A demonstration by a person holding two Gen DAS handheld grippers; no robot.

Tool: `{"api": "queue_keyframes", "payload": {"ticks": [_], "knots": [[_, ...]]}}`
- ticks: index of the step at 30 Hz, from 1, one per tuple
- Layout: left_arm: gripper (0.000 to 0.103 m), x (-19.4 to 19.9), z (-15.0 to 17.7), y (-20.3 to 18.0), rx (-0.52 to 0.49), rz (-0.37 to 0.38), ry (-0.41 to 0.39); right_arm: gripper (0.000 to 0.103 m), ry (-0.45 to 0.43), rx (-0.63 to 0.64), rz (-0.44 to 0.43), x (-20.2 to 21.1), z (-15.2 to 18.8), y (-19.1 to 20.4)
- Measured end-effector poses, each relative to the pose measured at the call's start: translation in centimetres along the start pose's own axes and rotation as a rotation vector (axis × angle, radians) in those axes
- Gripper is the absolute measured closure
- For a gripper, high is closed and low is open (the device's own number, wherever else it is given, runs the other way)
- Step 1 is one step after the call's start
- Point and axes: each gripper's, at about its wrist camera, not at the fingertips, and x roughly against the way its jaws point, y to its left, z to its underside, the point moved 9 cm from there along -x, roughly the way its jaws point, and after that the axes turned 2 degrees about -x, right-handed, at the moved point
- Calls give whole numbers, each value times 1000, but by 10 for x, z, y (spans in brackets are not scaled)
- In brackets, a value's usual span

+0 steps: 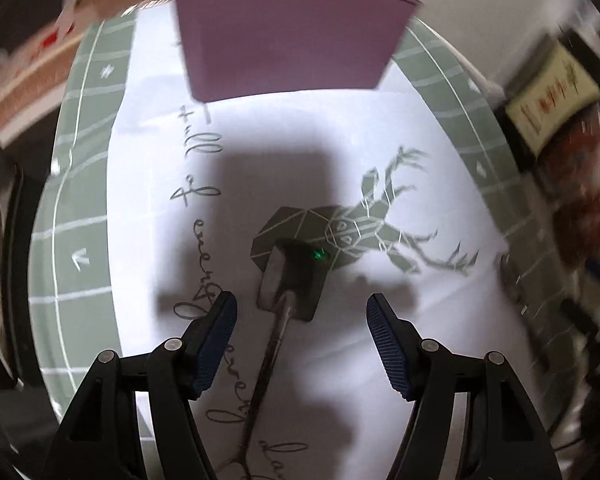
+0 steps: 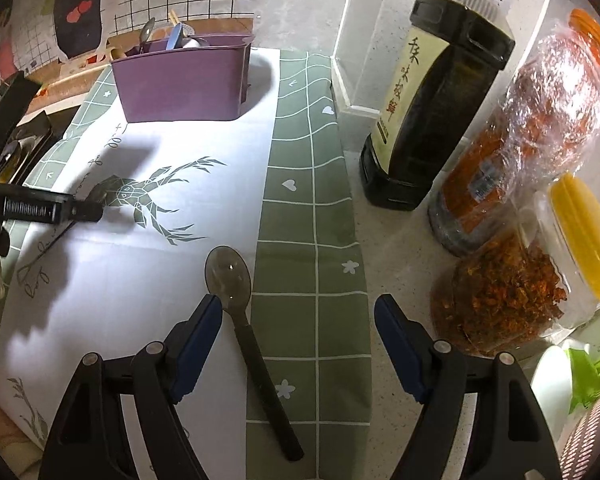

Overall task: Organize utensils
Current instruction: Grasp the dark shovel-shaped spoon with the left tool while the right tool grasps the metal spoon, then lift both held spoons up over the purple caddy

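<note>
Here, on the left, the left claw (image 1: 301,308) is held spread and empty over a dark spatula-like utensil (image 1: 290,280) lying flat on the bench (image 1: 80,200); its handle is seen running back between the two fingers, its head pointing toward the purple caddy (image 1: 288,36) ahead. To the right, the right claw (image 2: 298,310) is likewise spread with nothing pinched, and a dark spoon (image 2: 230,276) is seen lengthwise between its fingers, nearer the left one, bowl forward.
</note>
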Motion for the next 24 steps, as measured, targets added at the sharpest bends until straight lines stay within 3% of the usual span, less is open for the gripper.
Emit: {"api": "queue_keyframes", "payload": {"ticks": [2, 3, 4, 8, 13, 18, 21, 22, 24], "knots": [[44, -2, -3, -5, -54, -24, -10, 28, 6, -14, -33, -2, 0, -1], [53, -1, -4, -2, -67, -29, -13, 28, 8, -20, -56, -3, 0, -1], [70, -1, -6, 0, -76, -37, -19, 27, 11, -29, -85, -4, 0, -1], [70, 1, -8, 6, -54, -19, -33, 26, 42, -46, -184, -14, -1, 10], [70, 29, 1, 4, 46, 75, -93, 26, 75, 26, -171, -36, -8, 28], [70, 64, 3, 5, 63, 89, -164, 28, 126, 109, -172, -54, -5, 49], [70, 79, 7, 7, 66, 92, -186, 68, 144, 145, -180, -56, 2, 63], [70, 81, 6, 8, 66, 93, -188, 73, 150, 163, -177, -54, 3, 66], [70, 86, 7, 8, 67, 97, -198, 73, 132, 184, -156, -49, 2, 70]]}}
